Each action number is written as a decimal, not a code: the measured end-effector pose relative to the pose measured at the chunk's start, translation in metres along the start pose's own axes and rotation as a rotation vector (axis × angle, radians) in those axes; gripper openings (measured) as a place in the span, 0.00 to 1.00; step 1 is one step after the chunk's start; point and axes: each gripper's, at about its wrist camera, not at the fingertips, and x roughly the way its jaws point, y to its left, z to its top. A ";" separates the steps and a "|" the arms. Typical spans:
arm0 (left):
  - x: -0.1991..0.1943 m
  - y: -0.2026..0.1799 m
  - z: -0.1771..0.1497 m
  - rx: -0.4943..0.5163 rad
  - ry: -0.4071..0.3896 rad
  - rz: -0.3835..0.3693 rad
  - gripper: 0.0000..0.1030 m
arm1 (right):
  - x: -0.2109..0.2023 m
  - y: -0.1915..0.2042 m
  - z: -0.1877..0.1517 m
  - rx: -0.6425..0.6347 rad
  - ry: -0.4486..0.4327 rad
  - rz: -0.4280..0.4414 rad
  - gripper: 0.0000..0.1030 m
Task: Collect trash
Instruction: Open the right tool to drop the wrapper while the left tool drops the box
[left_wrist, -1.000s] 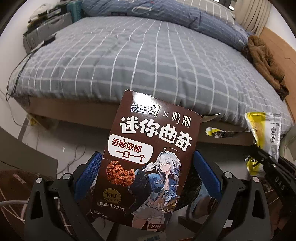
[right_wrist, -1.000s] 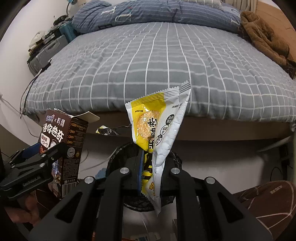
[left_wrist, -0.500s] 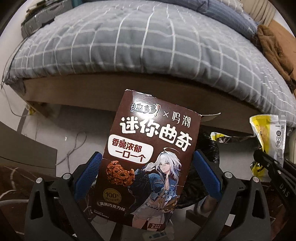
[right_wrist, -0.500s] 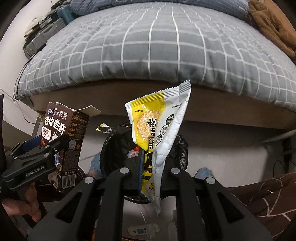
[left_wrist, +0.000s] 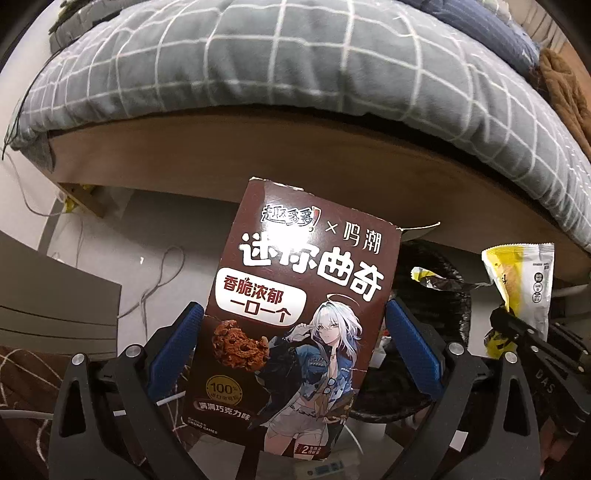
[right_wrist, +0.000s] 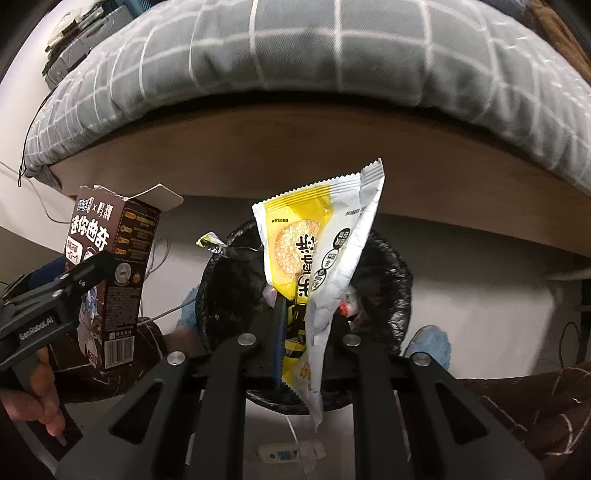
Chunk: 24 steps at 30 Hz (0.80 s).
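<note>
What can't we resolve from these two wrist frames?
- Bin contents: right wrist view, yellow wrapper covers the opening.
- Cookie box inside: left wrist view shows only its front.
- Small white device on the floor: right wrist view, too small to identify, partly behind the gripper frame.

A brown cookie box (left_wrist: 295, 325) stands upright, its front printed with white Chinese lettering, a chocolate cookie and a silver-haired cartoon figure; its top flap is torn open. A yellow and white snack wrapper (right_wrist: 317, 258), creased and flattened, stands on end above a round bin lined with a black bag (right_wrist: 391, 273). Another crumpled yellow wrapper (right_wrist: 210, 242) sits at the bin's rim.
</note>
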 end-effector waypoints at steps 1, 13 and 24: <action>0.001 0.002 0.000 -0.002 0.002 0.003 0.93 | 0.004 0.002 0.001 -0.005 0.006 0.004 0.15; 0.001 0.007 -0.002 -0.015 0.006 0.004 0.93 | 0.013 0.007 0.000 -0.032 -0.010 0.008 0.50; 0.006 -0.026 0.002 0.079 0.012 -0.050 0.93 | -0.022 -0.040 -0.007 0.051 -0.128 -0.091 0.87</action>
